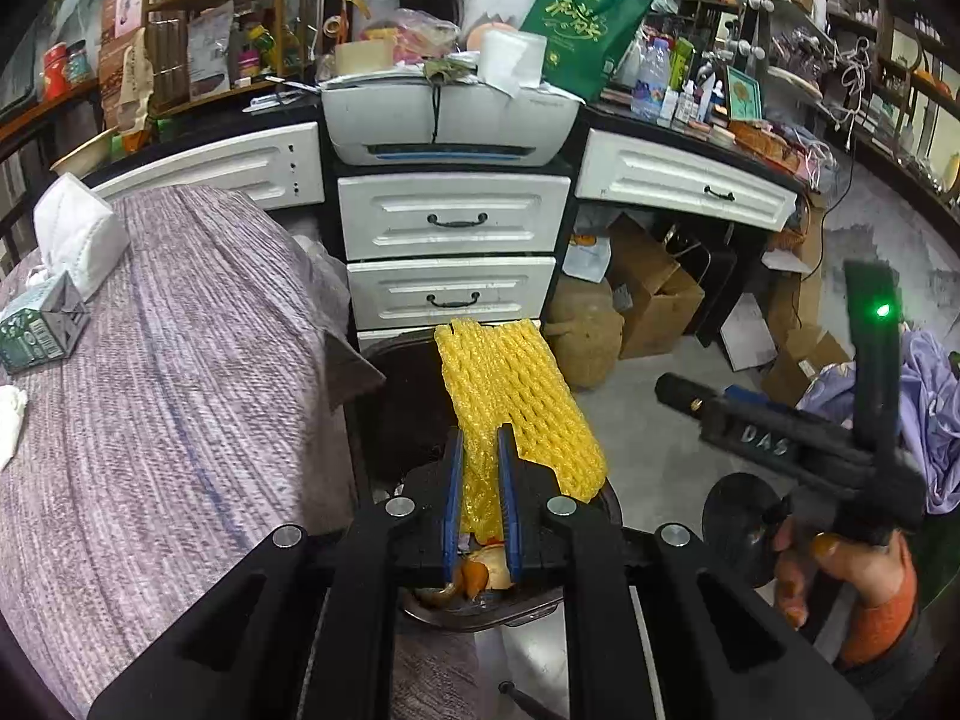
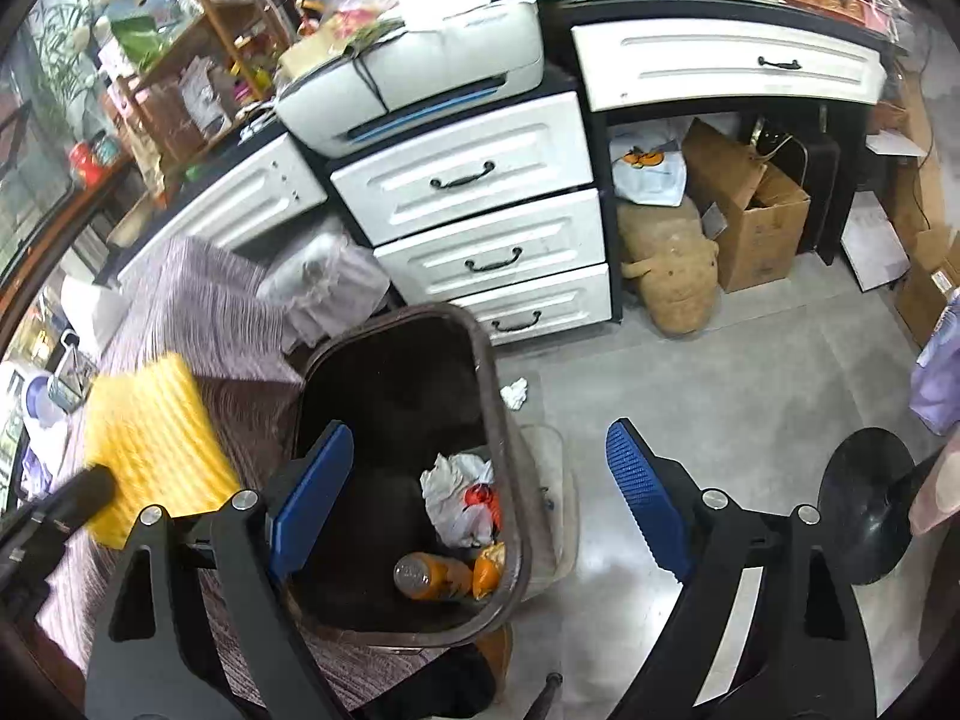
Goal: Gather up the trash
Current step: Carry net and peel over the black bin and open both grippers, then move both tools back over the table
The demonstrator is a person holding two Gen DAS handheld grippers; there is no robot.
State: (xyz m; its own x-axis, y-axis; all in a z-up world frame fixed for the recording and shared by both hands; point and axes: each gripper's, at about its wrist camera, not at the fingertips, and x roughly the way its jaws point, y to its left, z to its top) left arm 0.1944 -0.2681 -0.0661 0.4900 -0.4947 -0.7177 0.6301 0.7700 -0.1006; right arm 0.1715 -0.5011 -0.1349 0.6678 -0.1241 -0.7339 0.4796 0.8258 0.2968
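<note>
My left gripper (image 1: pixel 480 492) is shut on a yellow foam fruit net (image 1: pixel 516 396) and holds it above the dark trash bin (image 1: pixel 390 396). The net also shows blurred at the left in the right wrist view (image 2: pixel 150 444). My right gripper (image 2: pixel 480 498) is open and empty, hovering over the bin's rim (image 2: pixel 492 396). Inside the bin lie a crumpled white bag (image 2: pixel 456 492), an orange bottle (image 2: pixel 432 576) and orange peel (image 2: pixel 489 570). The right gripper body (image 1: pixel 798 438) shows in the left wrist view, held by a hand.
A table with a purple woven cloth (image 1: pixel 168 396) stands left of the bin, carrying a small carton (image 1: pixel 42 324) and white tissue (image 1: pixel 78 234). White drawers (image 1: pixel 450 258) and a printer (image 1: pixel 450 120) stand behind. A crumpled tissue (image 2: pixel 515 393) lies on the floor. Cardboard boxes (image 2: pixel 750 216) sit under the desk.
</note>
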